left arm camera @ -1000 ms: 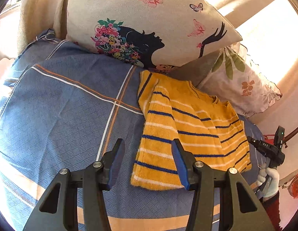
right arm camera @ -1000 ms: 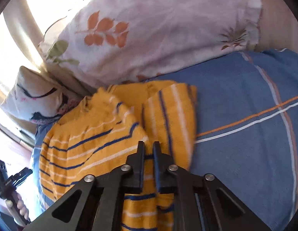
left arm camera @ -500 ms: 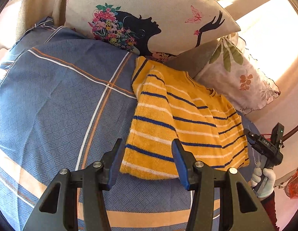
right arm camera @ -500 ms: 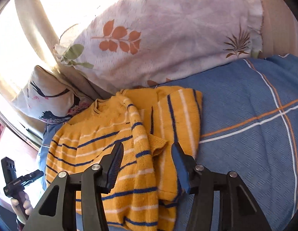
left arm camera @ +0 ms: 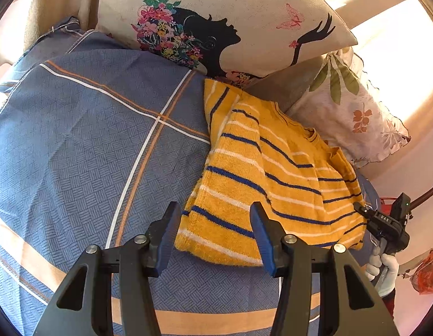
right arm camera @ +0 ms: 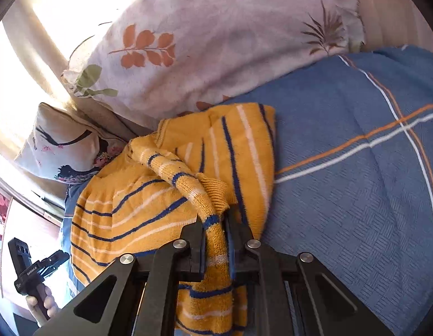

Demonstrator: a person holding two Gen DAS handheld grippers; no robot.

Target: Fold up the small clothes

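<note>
Left wrist view: a yellow sweater (left arm camera: 272, 176) with blue and white stripes lies on a blue bed cover (left arm camera: 90, 154) crossed by white and orange lines. The sweater's upper edge rests against two pillows: a cream pillow (left arm camera: 244, 22) printed with a woman's black profile, flowers and butterflies, and beside it a pale leaf-print pillow (left arm camera: 353, 112). The sleeve on the near side is folded across the body of the sweater. The left claw (left arm camera: 213, 232) has its blue-padded fingers spread wide, holding nothing; the bottom hem of the sweater shows between them, and whether they touch the cloth cannot be told. At the right edge, a white-gloved hand (left arm camera: 383, 268) grips the handle of the other black claw unit.

Right wrist view: the same sweater (right arm camera: 138, 204) lies partly folded on the bed cover (right arm camera: 356, 196), its collar end close against the leaf-print pillow (right arm camera: 216, 33); the profile pillow (right arm camera: 62, 145) lies further left. The right claw (right arm camera: 216, 240) is pressed together on a bunched roll of the sweater's sleeve, which rises from the garment and runs down between the fingers. The ribbed cuff sticks out just above the fingertips. At lower left, a bare hand (right arm camera: 41, 305) holds the handle of the left claw unit.
</note>
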